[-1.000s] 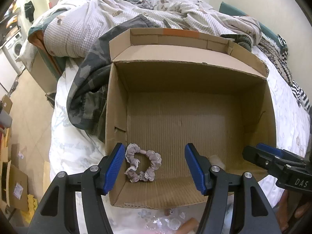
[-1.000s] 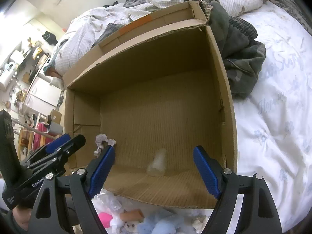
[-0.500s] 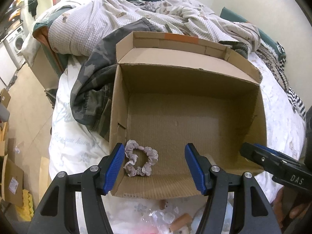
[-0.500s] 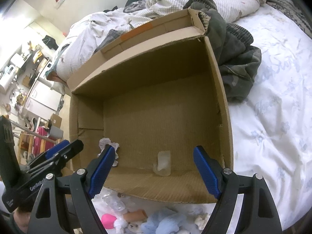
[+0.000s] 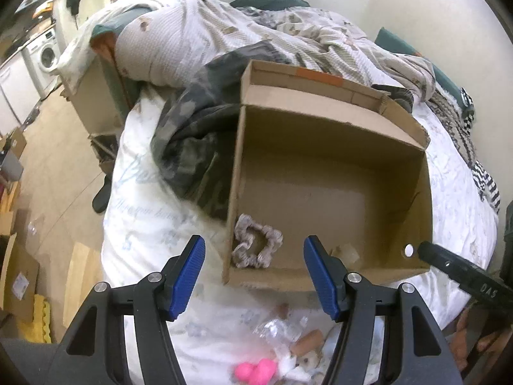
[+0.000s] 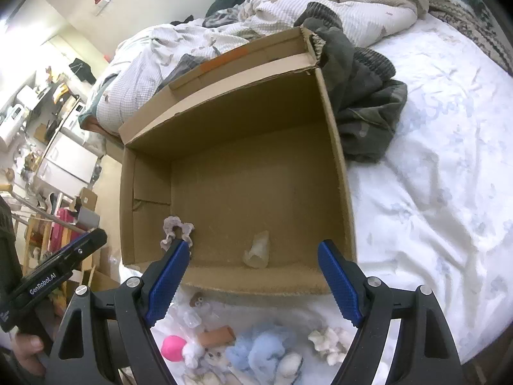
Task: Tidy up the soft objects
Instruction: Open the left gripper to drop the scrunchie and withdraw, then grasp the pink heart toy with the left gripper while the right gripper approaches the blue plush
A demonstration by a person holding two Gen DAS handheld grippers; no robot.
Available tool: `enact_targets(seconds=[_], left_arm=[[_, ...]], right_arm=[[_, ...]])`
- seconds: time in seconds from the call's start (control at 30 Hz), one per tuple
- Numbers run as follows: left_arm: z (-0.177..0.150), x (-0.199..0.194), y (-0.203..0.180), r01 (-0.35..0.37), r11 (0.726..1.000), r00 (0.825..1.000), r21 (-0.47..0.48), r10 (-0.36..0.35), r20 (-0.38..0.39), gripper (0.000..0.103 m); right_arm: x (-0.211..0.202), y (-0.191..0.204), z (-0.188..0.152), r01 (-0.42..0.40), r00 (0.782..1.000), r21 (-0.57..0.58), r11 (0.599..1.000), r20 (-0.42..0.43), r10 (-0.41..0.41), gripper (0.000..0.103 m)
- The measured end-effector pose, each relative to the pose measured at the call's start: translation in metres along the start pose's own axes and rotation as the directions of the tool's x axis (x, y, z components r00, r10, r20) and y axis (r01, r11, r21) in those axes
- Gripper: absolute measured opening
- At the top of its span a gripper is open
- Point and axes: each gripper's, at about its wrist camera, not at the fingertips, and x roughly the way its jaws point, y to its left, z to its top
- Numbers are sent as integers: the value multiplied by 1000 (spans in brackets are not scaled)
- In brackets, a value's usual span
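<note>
Beyond your empty, spread right gripper (image 6: 253, 284) the cardboard box (image 6: 333, 147) holds only a scrunchie (image 6: 174, 229) and one pale scrap, while below your empty, parted left gripper (image 5: 255, 277) most soft toys (image 6: 256, 349) wait unsorted.

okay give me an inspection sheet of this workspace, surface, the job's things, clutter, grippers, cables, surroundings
Surface: bed with white printed sheet.
Job's things: open cardboard box on the bed; inside, near its front wall, a ruffled scrunchie and a small translucent item. In front of the box lies a pile of soft things: pale blue plush, pink ball, white fluffy piece, brown tube.
Clutter: dark camouflage garment beside the box; rumpled blanket behind it.
Grippers: left gripper and right gripper, jaws open, nothing between them.
Cables: nothing seen.
Surroundings: washing machine, cardboard on the floor.
</note>
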Motion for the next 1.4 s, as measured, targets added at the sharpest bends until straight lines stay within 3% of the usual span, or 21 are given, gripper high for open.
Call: enact_targets(seconds=[0.5, 0.63, 0.7, 0.77, 0.87, 0.97, 1.17, 1.2, 1.3, 1.37, 1.4], left_arm=[[-36, -11, 33, -48, 996, 998, -73, 46, -34, 61], [-47, -7, 42, -70, 993, 995, -92, 63, -76, 61], [-60, 1, 41, -72, 995, 989, -71, 62, -134, 61], [-72, 12, 37, -49, 997, 978, -54, 37, -205, 61], [-94, 34, 28, 7, 999, 940, -47, -23, -340, 61], [-114, 51, 15, 24, 1000, 903, -13, -27, -430, 61], [-120, 64, 1, 44, 999, 889, 28, -26, -457, 60], [-120, 66, -1, 48, 998, 886, 30, -28, -462, 59], [-123, 70, -5, 59, 998, 879, 33, -36, -475, 40], [-122, 69, -6, 52, 998, 887, 42, -27, -461, 35], [-120, 66, -7, 55, 997, 891, 46, -29, -453, 18]], right_arm=[[-28, -18, -29, -6, 1000, 18, 1000, 9, 6, 87], [-31, -24, -36, 4, 1000, 37, 999, 5, -4, 87], [-31, -28, -39, 9, 1000, 52, 999, -4, -8, 87], [-28, -30, -42, 20, 1000, 60, 998, -20, -19, 87], [-26, -28, -46, 31, 999, 58, 998, -35, -29, 87], [-23, -22, -48, 35, 999, 41, 999, -43, -33, 87], [-18, -14, -52, 45, 997, 7, 999, -65, -44, 87], [-17, -13, -52, 47, 997, 4, 999, -67, -47, 87], [-15, -15, -52, 49, 996, 7, 999, -73, -48, 87], [-15, -15, -52, 48, 996, 10, 999, -75, -47, 87], [-15, -15, -52, 47, 996, 11, 999, -76, -46, 87]])
